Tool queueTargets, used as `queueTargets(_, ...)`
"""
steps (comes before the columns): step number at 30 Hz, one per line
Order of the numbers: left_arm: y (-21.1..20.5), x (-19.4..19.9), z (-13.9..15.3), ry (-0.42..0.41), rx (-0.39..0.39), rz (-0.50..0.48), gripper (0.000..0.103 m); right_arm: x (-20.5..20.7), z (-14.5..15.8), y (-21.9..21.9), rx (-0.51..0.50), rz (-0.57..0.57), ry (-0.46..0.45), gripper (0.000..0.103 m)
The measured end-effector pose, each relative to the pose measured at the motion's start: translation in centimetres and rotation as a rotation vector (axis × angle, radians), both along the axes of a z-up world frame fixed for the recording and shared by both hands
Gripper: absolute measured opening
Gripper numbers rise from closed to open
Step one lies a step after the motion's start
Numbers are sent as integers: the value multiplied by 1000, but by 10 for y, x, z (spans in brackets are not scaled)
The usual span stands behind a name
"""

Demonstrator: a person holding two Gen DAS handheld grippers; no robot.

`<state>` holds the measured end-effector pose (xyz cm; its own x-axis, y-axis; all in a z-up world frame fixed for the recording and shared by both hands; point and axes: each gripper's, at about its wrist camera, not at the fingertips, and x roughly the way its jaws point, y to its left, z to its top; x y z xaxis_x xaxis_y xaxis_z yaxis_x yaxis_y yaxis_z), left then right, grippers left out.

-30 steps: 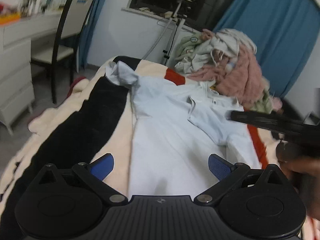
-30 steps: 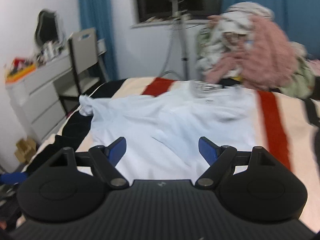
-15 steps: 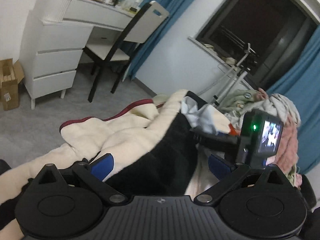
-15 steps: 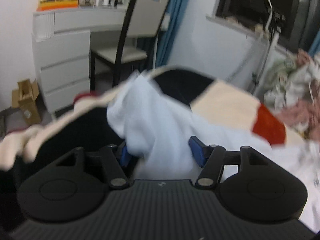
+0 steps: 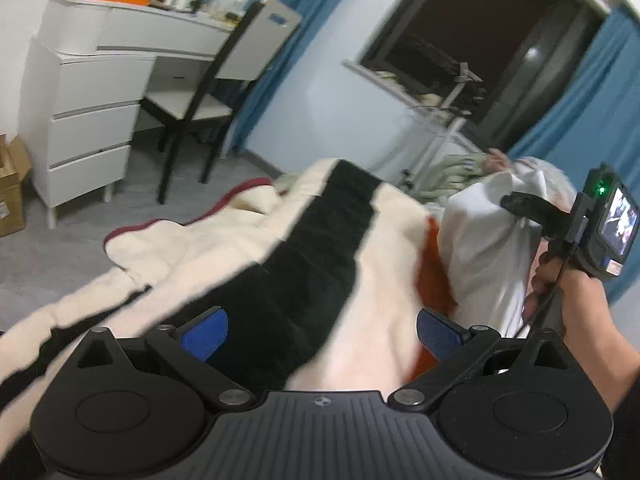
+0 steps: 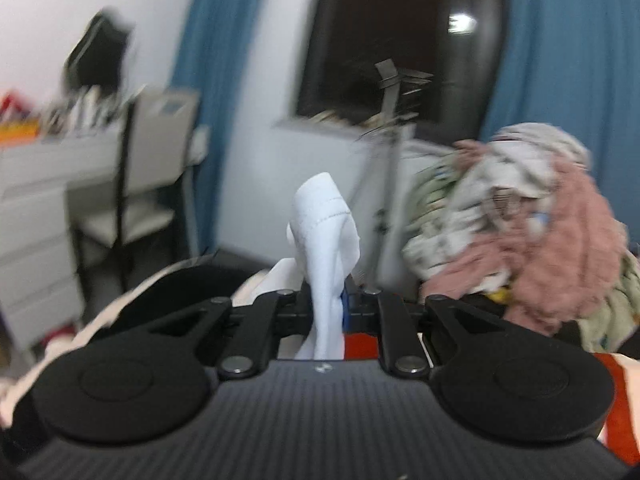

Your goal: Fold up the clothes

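A pale blue shirt [image 5: 486, 240] hangs lifted off the bed at the right of the left wrist view. My right gripper [image 5: 510, 202] pinches its upper edge there, held by a person's hand [image 5: 560, 280]. In the right wrist view my right gripper [image 6: 328, 304] is shut on a fold of the shirt [image 6: 326, 232], which sticks up between the pads. My left gripper [image 5: 320, 330] is open, with its blue pads [image 5: 204, 330] spread over the striped blanket [image 5: 280, 260] and nothing between them.
A heap of unfolded clothes [image 6: 528, 224] lies at the back right of the bed. A white dresser [image 5: 80, 92] and a black-framed chair [image 5: 212, 92] stand on the left. A metal stand [image 6: 384, 152] is under the dark window, with blue curtains [image 5: 592, 92] beside it.
My right gripper has closed on the shirt's edge and lifted it off the bed. My left gripper has swung left, away from the shirt, and stays open over the blanket.
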<state>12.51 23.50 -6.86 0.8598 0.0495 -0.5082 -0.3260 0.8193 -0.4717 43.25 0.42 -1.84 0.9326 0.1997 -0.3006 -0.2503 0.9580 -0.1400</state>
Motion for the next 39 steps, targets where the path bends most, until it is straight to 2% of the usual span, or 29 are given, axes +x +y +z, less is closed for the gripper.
queueTargets(6,-42,-7,1,2,74,-112,102,4,32,-117,136,-194,-79,14)
queueTargets(11,-68,9,-15,37,148,-180,102,25,-22,-199,218,-333,42,15)
queueTargets(15,-83,24,-30,66,214,-216,102,41,-82,-225,249,-329,158,16)
queueTargets(18,-91,34,-39,73,237,-244,102,44,-101,-233,338,-298,201,27)
queueTargets(20,-95,39,-42,73,251,-263,102,46,-102,-238,374,-259,221,48)
queueTargets(21,-98,41,-43,73,256,-273,102,44,-101,-237,372,-245,225,54)
queueTargets(22,-100,42,-43,72,261,-279,102,42,-100,-235,367,-232,228,68)
queueTargets(23,-101,42,-42,70,272,-280,102,37,-97,-232,361,-223,227,78)
queueTargets(24,-102,41,-41,67,283,-281,102,31,-93,-232,357,-227,226,83)
queueTargets(31,-104,21,-23,3,314,-278,102,-27,-59,-243,363,-252,220,85)
queueTargets(35,-107,6,-9,-23,346,-288,102,-90,-31,-245,328,-234,190,85)
queueTargets(39,-110,-12,9,-45,333,-308,102,-170,0,-253,369,-168,156,85)
